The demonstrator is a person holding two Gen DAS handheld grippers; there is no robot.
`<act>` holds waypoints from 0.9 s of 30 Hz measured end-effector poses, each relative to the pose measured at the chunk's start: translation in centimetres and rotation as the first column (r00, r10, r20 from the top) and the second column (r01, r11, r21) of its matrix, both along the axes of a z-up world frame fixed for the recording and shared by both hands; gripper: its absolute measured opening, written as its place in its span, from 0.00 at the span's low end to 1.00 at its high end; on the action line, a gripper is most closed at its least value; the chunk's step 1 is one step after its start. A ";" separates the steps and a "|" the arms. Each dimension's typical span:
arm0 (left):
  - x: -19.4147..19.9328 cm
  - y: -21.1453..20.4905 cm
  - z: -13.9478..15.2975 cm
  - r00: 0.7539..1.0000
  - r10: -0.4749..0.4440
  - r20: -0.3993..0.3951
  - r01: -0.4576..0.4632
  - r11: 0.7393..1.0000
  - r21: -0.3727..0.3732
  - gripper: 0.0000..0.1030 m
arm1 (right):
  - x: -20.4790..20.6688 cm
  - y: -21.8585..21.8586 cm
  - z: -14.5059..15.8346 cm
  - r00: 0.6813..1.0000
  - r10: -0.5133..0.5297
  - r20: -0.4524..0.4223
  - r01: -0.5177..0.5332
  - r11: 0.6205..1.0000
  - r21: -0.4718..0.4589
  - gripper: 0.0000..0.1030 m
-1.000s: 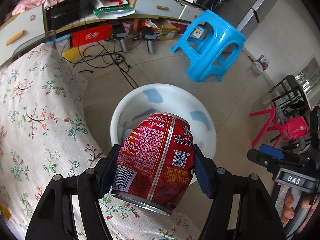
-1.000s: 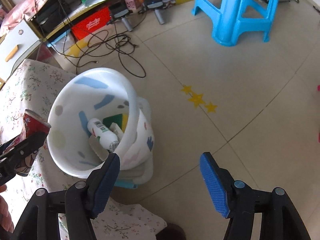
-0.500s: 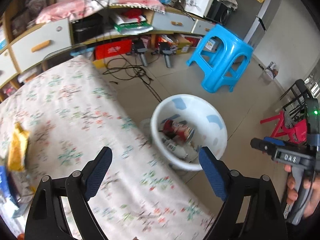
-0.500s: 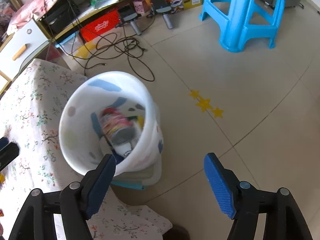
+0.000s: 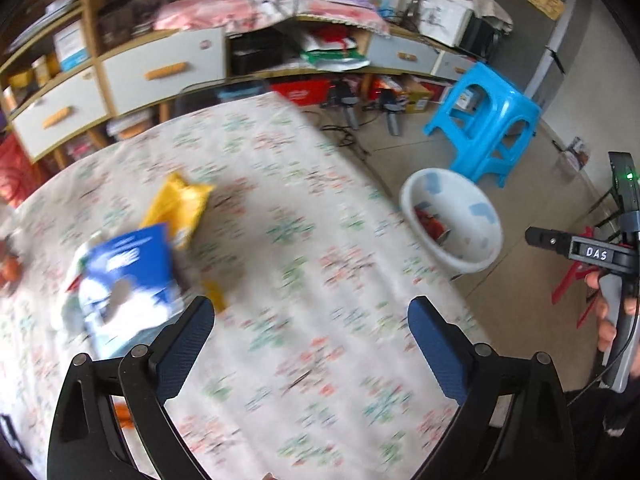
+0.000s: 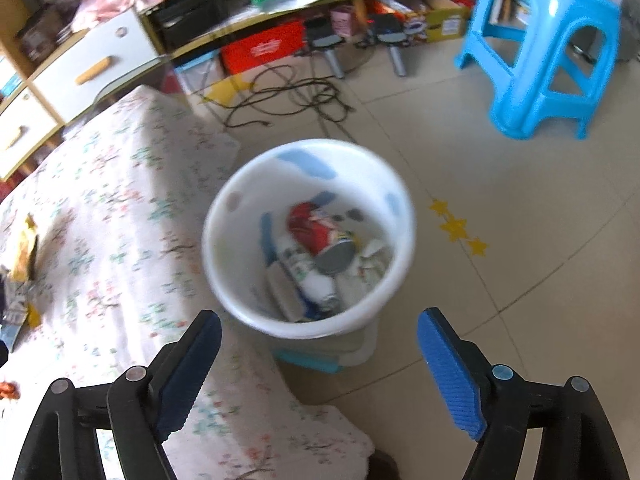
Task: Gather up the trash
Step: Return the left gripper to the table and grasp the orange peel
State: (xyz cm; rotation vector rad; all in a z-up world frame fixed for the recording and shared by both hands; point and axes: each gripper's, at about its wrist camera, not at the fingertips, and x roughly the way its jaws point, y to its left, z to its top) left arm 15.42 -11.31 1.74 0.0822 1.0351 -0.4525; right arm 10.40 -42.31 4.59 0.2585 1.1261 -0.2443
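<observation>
While the red can [image 6: 316, 226] is lying in the white bin [image 6: 224, 256] on the floor, a yellow wrapper [image 5: 178, 208] and blue packet [image 5: 128, 276] are being left on the desk [image 5: 304, 280], both jaws having just been opening, nothing between them.

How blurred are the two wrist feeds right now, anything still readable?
Left wrist view: heavy motion smear over the tablecloth, blue packet and yellow wrapper; fingers sharp. Right wrist view: milder blur, red can in the bin still recognisable.
</observation>
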 end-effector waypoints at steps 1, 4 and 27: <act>-0.1 0.9 0.0 1.000 0.011 -0.002 -0.011 1.000 0.009 0.96 | 0.2 0.8 0.0 1.000 0.014 -0.001 -0.014 1.000 0.001 0.83; -0.4 3.9 -0.3 0.999 0.035 -0.010 -0.034 0.998 0.049 0.96 | 0.9 3.0 -0.1 0.998 0.057 -0.007 -0.057 0.998 -0.007 0.83; -0.6 15.2 -8.1 0.958 0.078 -0.275 -0.016 0.975 0.221 0.95 | 5.6 15.7 -2.5 0.963 0.258 -0.073 -0.259 0.966 -0.014 0.84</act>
